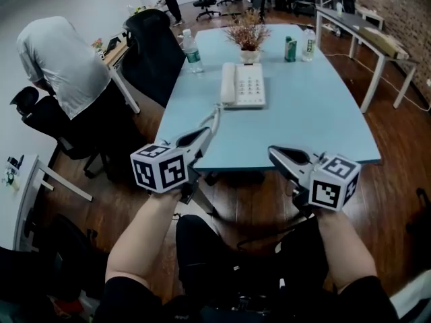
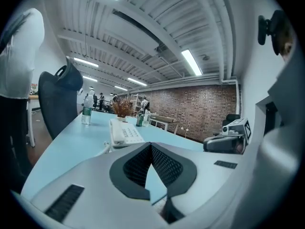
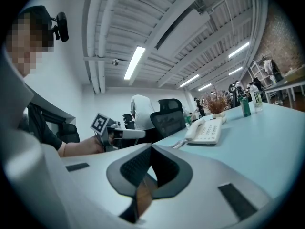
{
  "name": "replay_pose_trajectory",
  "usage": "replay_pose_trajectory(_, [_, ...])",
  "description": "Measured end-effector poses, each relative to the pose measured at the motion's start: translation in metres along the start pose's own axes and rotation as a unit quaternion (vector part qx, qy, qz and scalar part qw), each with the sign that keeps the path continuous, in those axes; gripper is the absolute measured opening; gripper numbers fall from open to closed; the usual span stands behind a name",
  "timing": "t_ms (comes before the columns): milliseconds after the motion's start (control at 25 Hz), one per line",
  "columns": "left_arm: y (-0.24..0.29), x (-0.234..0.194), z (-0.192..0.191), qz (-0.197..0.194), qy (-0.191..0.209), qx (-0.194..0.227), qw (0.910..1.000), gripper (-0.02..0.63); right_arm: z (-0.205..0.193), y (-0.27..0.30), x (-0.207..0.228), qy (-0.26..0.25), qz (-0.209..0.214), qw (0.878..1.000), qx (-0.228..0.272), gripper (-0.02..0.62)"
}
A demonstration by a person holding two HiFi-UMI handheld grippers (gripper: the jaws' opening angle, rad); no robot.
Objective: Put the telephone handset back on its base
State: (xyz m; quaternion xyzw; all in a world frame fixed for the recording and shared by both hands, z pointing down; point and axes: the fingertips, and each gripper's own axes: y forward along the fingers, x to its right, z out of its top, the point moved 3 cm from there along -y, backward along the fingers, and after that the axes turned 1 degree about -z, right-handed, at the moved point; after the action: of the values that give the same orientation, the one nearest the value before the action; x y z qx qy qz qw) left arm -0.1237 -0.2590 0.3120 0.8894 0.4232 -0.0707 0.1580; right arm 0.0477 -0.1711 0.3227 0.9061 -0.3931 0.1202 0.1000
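A white telephone (image 1: 248, 85) lies on the light-blue table (image 1: 303, 120), its handset (image 1: 227, 83) resting along the base's left side. A coiled cord (image 1: 214, 116) runs from it toward the table's front edge. My left gripper (image 1: 205, 134) is shut and empty, its tip just over that front edge near the cord's end. My right gripper (image 1: 273, 152) is also shut and empty, held in front of the table edge to the right. The left gripper view shows the telephone (image 2: 125, 131) ahead past its closed gripper (image 2: 151, 146). The right gripper view shows the telephone (image 3: 206, 130) beyond its gripper (image 3: 151, 147).
Behind the phone stand a potted dried plant (image 1: 248, 38), a water bottle (image 1: 192, 54), a green can (image 1: 290, 49) and another bottle (image 1: 308, 44). A black chair (image 1: 153, 46) is at the table's left side. A person in a white shirt (image 1: 59, 62) bends over at the far left.
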Motion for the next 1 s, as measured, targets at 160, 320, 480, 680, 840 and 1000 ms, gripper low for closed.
replay_pose_trajectory(160, [-0.04,0.013,-0.036,0.026,-0.006,0.017,0.9995,0.0,-0.016,-0.006,-0.009,0.003,0.0,1.0,-0.006,0.012])
replay_pose_trajectory(320, [-0.067,0.019,-0.052,0.048,-0.006,0.038,0.9981,0.0,-0.036,-0.007,-0.012,0.01,-0.004,1.0,-0.012,0.012])
replay_pose_trajectory(480, [-0.074,0.025,-0.058,0.056,0.019,0.036,0.9976,0.0,-0.058,-0.008,-0.009,0.002,-0.013,0.999,-0.035,0.012])
replay_pose_trajectory(680, [-0.059,0.031,-0.093,0.051,0.001,0.02,0.9985,0.0,-0.072,-0.011,0.003,0.002,-0.023,0.998,-0.05,0.012])
replay_pose_trajectory(840, [-0.045,0.035,-0.113,0.031,-0.015,0.005,0.9994,0.0,-0.078,-0.01,0.005,0.005,-0.026,0.998,-0.057,0.012])
replay_pose_trajectory(1000, [-0.036,0.03,-0.138,0.018,-0.077,-0.007,0.9969,0.0,-0.084,-0.008,0.001,0.008,-0.019,0.998,-0.063,0.012])
